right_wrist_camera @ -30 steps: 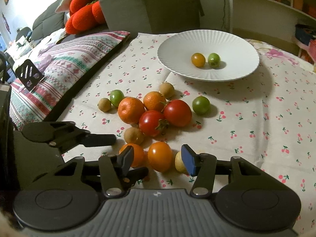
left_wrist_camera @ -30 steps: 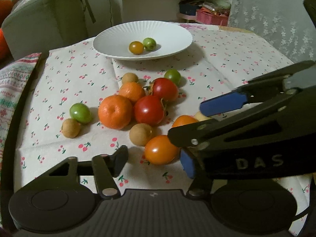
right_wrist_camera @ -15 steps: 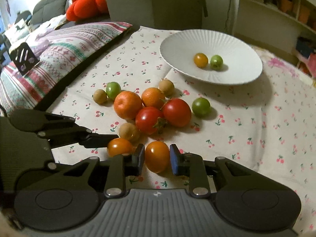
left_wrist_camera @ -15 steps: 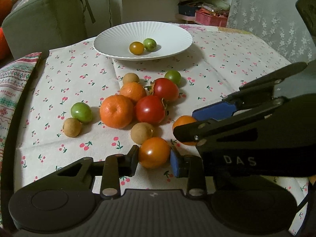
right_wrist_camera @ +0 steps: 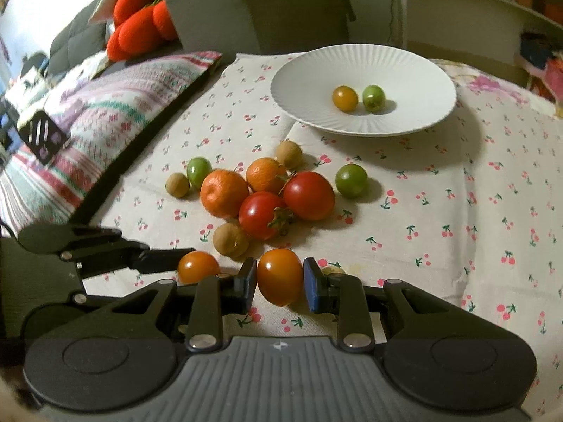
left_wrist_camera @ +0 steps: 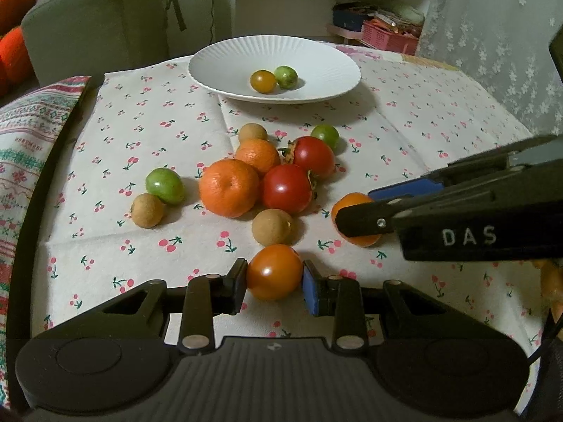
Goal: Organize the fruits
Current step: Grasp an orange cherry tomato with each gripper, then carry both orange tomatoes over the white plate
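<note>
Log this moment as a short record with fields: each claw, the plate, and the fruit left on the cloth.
left claw: shut on an orange tomato
right claw: shut on another orange tomato
white plate: holds one small orange fruit and one small green fruit
loose pile on tablecloth: two tangerines, two red persimmons, three brown longans, two green fruits
gripped tomatoes: not yet moved to the plate
</note>
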`<action>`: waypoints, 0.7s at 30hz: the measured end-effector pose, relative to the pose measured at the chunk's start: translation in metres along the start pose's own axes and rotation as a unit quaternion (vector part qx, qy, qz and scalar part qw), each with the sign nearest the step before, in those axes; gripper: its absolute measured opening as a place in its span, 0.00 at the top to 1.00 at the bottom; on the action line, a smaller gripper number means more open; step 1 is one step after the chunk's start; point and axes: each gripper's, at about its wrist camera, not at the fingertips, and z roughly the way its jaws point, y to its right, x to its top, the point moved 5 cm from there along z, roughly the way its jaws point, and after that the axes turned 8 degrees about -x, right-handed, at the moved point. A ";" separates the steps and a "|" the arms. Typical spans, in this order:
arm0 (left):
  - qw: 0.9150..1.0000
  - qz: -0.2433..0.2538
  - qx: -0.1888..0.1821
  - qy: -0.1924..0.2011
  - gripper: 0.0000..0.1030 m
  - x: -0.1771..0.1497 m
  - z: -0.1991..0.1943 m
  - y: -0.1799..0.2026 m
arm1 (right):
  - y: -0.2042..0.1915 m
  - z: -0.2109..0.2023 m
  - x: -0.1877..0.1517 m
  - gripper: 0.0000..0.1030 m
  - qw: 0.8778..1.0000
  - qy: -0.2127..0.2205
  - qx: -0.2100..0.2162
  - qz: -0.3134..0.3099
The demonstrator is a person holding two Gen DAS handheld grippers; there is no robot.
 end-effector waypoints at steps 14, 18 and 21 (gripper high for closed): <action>1.000 -0.025 -0.002 0.017 0.68 0.013 -0.013 -0.009 | 0.007 -0.015 0.009 0.75 0.999 0.021 0.013 0.030; 0.999 -0.038 -0.004 0.016 0.68 0.014 -0.015 -0.010 | 0.006 -0.022 0.008 0.75 0.999 0.026 0.014 0.035; 0.999 -0.047 -0.010 0.018 0.68 0.017 -0.017 -0.012 | 0.010 -0.027 0.010 0.75 0.998 0.034 0.008 0.045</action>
